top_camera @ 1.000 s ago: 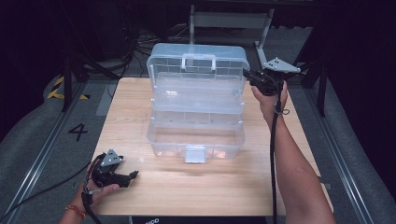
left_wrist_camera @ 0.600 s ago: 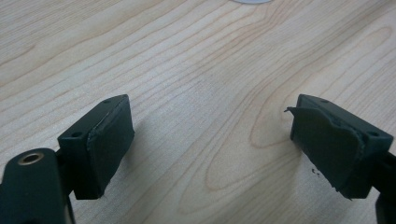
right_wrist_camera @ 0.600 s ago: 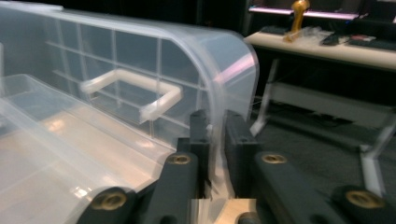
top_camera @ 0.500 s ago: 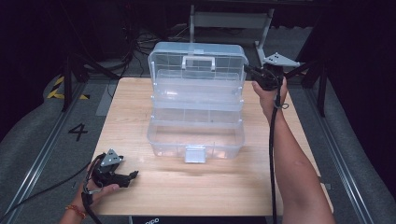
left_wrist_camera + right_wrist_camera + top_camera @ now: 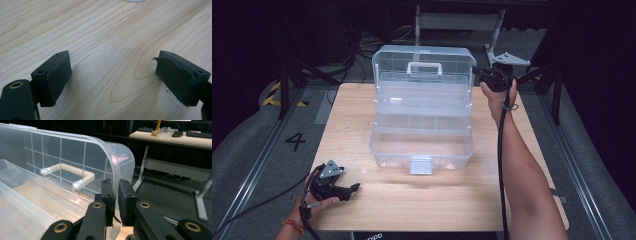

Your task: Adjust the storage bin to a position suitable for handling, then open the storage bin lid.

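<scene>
A clear plastic toolbox stands open in the middle of the wooden table, its trays stepped back toward the raised lid. My right gripper is at the lid's right edge. In the right gripper view its jaws have just been closing and the right gripper is shut on the lid's curved rim, with the white handle seen through the lid. My left gripper lies at the table's front left. It is the left gripper that stands open over bare wood.
Black floor rails run along both sides of the table. A white desk frame stands behind the toolbox, and a second desk with clutter shows in the right gripper view. Bare wood lies between the left gripper and the box front.
My right hand has shifted a little toward the far side with the lid's right rim, and its jaws have closed onto that rim. The left hand has stayed put.
</scene>
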